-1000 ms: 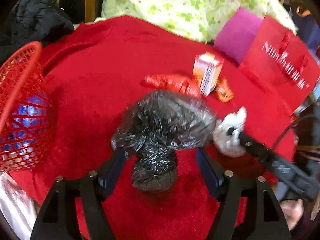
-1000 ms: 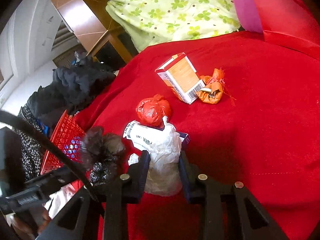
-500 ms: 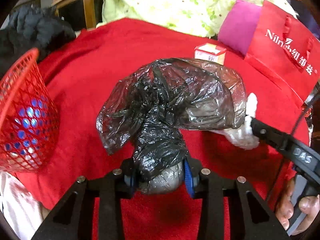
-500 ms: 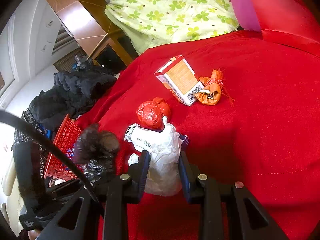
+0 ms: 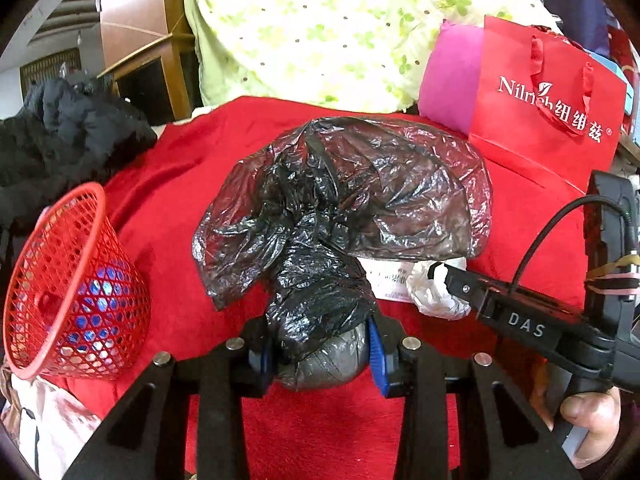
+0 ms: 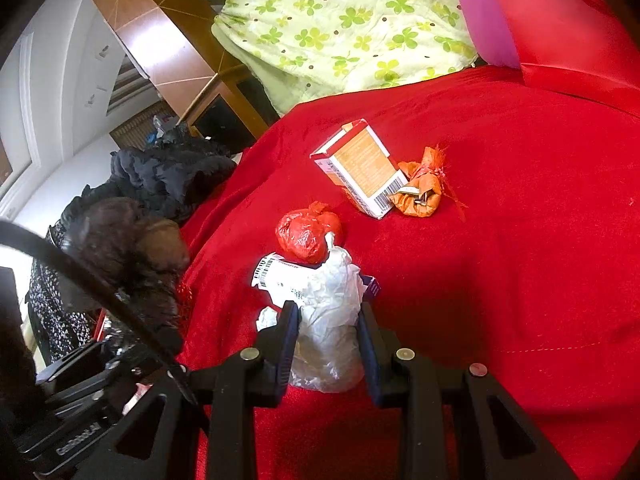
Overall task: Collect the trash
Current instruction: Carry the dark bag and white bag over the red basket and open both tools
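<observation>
1. Trash is spread on red blanket point(image 6: 500, 240): black plastic bag point(image 5: 340, 208) is in my left gripper point(image 5: 320, 354), white bag bundle point(image 6: 328, 320) in my right gripper point(image 6: 328, 344).
2. Left claw is closed on knotted lower part of black bag, blue pads press on both sides; the bag's loose top puffs up in front of the cam. In the right wrist view this bag looks to hang clear of the blanket.
3. Right claw is clamped on white bundle, which seems to rest on the blanket w/ a barcode label beside it.
4. Not yet picked: red bag ball point(image 6: 306, 232), carton box point(image 6: 360, 168), orange wrapper point(image 6: 420, 188), all lying further on the blanket.
5. Step in hand, I think: carry black bag to red mesh basket point(image 5: 68, 280), which stands at the left, near the blanket edge.
6. Next move needs swing to the left, bring the bag over the basket rim, then let go. Loose top can catch on the rim, so release from well above.
</observation>
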Action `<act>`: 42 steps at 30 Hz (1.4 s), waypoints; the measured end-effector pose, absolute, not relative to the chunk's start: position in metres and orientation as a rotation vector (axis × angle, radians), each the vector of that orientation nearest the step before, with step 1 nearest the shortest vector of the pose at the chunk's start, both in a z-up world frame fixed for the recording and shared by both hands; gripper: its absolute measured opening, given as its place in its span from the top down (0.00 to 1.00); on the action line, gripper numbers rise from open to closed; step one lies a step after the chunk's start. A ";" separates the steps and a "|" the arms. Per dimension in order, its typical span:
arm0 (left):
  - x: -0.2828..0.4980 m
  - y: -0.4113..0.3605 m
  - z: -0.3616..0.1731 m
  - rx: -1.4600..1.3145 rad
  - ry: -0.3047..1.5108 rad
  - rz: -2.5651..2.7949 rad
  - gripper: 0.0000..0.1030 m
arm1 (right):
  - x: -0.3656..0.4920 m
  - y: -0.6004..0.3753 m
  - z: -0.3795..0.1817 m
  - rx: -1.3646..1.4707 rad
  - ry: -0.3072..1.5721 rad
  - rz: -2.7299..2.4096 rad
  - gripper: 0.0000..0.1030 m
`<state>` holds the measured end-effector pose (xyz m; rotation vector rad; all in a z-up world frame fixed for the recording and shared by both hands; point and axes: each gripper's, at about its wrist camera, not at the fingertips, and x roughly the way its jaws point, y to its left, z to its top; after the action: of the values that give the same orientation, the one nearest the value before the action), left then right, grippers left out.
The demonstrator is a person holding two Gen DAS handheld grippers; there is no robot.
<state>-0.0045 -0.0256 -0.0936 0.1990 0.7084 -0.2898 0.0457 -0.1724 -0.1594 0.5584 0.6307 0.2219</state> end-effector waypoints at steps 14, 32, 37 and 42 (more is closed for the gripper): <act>-0.016 -0.016 -0.082 0.201 0.672 -0.289 0.62 | 0.044 -0.175 -0.158 0.566 0.623 0.219 0.69; -0.045 0.018 -0.041 0.145 0.581 -0.281 0.62 | 0.032 -0.167 -0.151 0.520 0.652 0.169 0.69; -0.051 0.032 -0.036 0.120 0.564 -0.265 0.62 | 0.028 -0.163 -0.132 0.528 0.633 0.187 0.69; -0.050 0.052 -0.027 0.088 0.545 -0.225 0.62 | 0.025 -0.144 -0.097 0.497 0.574 0.241 0.69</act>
<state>-0.0502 0.0516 -0.0265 0.0884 0.5453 -0.2255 0.0248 -0.1441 -0.0968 0.4975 0.5743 0.2407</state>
